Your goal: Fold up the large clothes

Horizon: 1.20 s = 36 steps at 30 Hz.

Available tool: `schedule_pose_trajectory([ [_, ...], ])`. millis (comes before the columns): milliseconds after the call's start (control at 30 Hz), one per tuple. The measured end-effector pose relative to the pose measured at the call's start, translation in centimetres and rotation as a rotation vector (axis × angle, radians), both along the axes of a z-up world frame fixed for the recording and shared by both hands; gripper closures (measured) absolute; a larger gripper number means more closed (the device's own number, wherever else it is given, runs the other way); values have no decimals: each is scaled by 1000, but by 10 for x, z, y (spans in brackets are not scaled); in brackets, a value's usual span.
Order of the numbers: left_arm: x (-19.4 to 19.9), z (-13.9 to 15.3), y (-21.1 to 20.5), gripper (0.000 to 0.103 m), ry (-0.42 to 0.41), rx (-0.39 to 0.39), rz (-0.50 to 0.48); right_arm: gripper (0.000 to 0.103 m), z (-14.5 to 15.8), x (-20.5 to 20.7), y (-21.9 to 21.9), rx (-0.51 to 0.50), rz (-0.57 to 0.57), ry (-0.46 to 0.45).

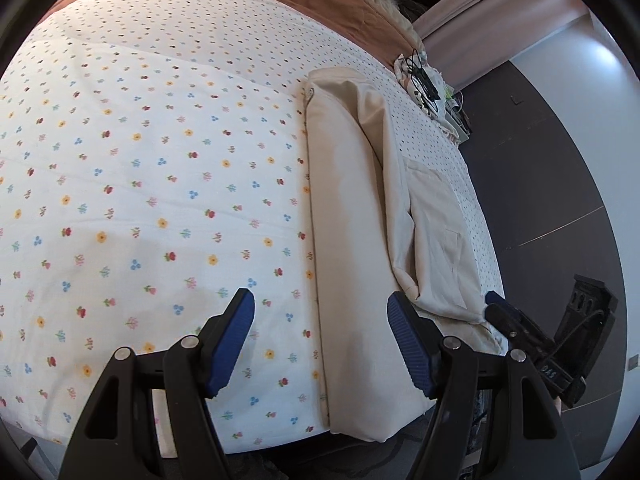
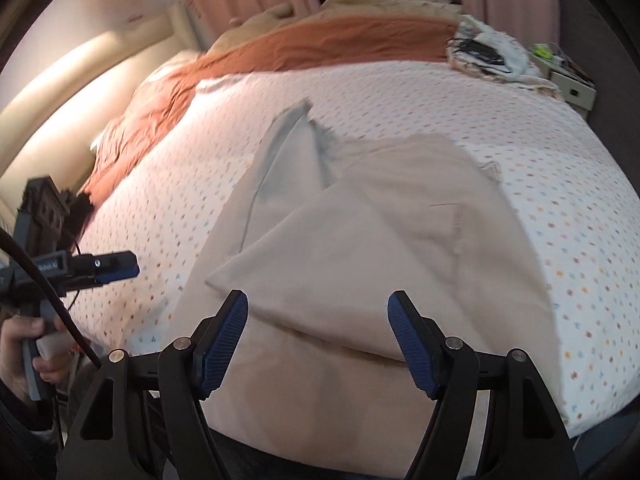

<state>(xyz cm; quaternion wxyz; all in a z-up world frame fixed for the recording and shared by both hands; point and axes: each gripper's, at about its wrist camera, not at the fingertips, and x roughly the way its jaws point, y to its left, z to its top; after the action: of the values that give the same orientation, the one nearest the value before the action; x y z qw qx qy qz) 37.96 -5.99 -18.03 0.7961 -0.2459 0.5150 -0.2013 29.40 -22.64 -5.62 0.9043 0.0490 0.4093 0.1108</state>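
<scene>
Beige garment (image 2: 360,240) folded on floral bedsheet (image 1: 140,140), near bed edge. Left gripper (image 1: 320,340) jaws apart, empty, garment at 1 o'clock. Right gripper (image 2: 318,340) jaws apart, empty, above garment.

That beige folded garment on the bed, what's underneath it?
The beige folded garment lies on a white bedsheet printed with small coloured flowers, which shows all around it. Whether anything else sits beneath the garment cannot be seen; the cloth covers it.
</scene>
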Motion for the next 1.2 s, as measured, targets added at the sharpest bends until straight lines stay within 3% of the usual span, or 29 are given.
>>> schedule_pose_trajectory([
  [300, 0, -7, 39, 33, 10, -36, 60, 32, -14, 37, 59, -114, 102, 98],
  [467, 0, -12, 46, 33, 19, -53, 63, 32, -24, 60, 66, -216, 85, 99],
  [500, 0, -13, 45, 33, 20, -55, 60, 45, -22, 61, 64, -211, 71, 89],
  [533, -1, -13, 45, 33, 21, -57, 57, 75, -19, 62, 62, -203, 66, 75],
  [633, 1, -14, 42, 33, 19, -58, 46, 100, -7, 63, 62, -198, 55, 41],
  [833, 10, -4, 32, 33, 6, -53, 28, 101, 32, 50, 40, -204, -14, -70],
  [967, 17, 5, 22, 33, -10, -49, 13, 101, 64, 52, 8, -210, -147, -129],
  [1200, 33, 17, 6, 33, -25, -47, 10, 99, 81, 48, -40, -161, -319, -93],
])
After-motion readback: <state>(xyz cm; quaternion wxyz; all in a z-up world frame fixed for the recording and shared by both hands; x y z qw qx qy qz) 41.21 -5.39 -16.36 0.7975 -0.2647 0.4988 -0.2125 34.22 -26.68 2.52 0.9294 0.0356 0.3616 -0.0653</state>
